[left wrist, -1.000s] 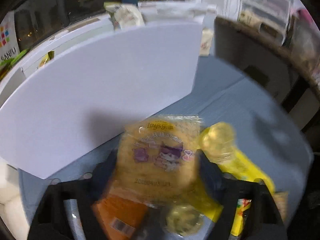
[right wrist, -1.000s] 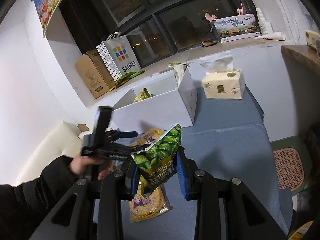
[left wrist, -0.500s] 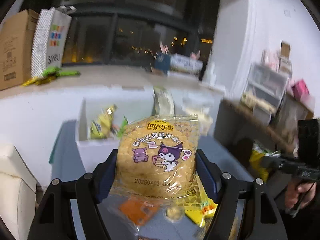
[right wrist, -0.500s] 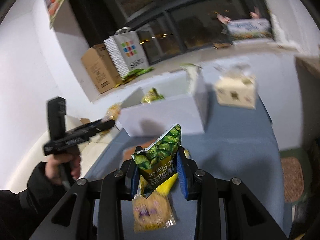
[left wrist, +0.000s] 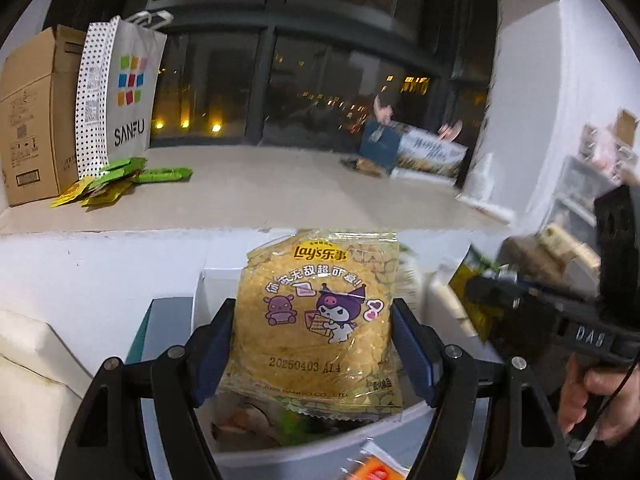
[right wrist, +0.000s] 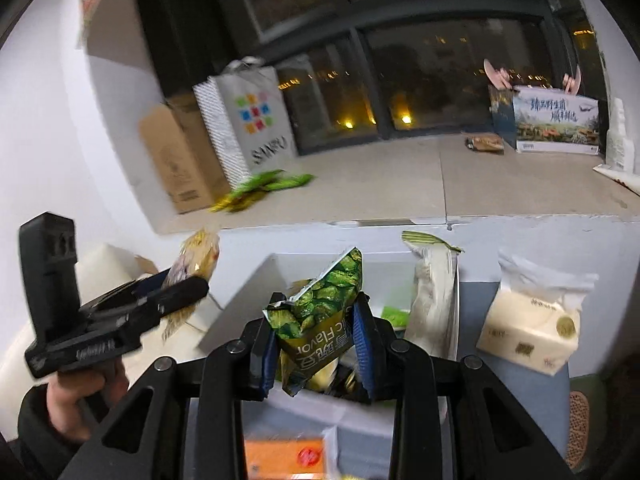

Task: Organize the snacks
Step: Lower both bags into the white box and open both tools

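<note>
So the left gripper was clamped on a yellow Lay's chip packet, blue pads pressing both side edges, jaws spread about as wide as the packet itself. It hung upright over the open white box, right above the box's near wall, with other snack wrappers visible down inside.

The right gripper was pinching a green snack bag that was flipped upside down, jaws much closer together, the bag crumpled between the pads. That one also sat over the white box, near its front edge. A pale tall packet stood against the box's right wall, and a tissue pack was on the blue table just outside that wall. An orange packet lay on the table in front of the box.
</note>
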Demonstrator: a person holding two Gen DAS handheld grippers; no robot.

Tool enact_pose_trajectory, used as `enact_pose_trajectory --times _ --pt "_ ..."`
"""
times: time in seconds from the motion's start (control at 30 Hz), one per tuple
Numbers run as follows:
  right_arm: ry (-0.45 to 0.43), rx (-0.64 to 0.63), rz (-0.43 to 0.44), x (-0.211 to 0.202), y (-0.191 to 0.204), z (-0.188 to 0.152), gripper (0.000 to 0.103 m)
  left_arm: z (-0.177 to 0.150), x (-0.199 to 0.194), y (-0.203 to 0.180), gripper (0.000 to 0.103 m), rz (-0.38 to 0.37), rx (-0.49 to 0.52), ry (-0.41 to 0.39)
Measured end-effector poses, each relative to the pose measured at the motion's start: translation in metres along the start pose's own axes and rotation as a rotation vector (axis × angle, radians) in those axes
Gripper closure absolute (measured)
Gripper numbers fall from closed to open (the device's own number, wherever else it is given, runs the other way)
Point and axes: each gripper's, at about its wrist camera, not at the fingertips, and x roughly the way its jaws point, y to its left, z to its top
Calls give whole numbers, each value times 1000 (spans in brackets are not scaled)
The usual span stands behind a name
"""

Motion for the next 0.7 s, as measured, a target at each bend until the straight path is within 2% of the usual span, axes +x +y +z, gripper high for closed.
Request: enact_pose_trajectory --times 0.07,0.17,0.2,0.23,0.27,0.3,0.57,0.7 --pt "16 -4 -49 18 -5 8 68 -3 13 4 25 10 -1 22" --pt "52 33 -49 37 -19 12 65 -6 30 9 24 19 -6 48" --pt "61 45 -65 44 -23 13 63 -7 35 11 16 13 -10 72" --pt "67 61 -76 48 -27 13 49 -8 41 14 8 18 -20 104" --pt "71 76 -70 51 -30 14 15 -10 43 16 0 31 -32 118" --pt "71 91 -64 53 -33 13 2 -12 41 18 0 33 -35 106" --pt "19 64 -121 35 -34 14 0 -15 5 17 0 17 -29 41" --pt "-11 32 -102 13 -24 18 0 -14 -30 6 0 8 11 -11"
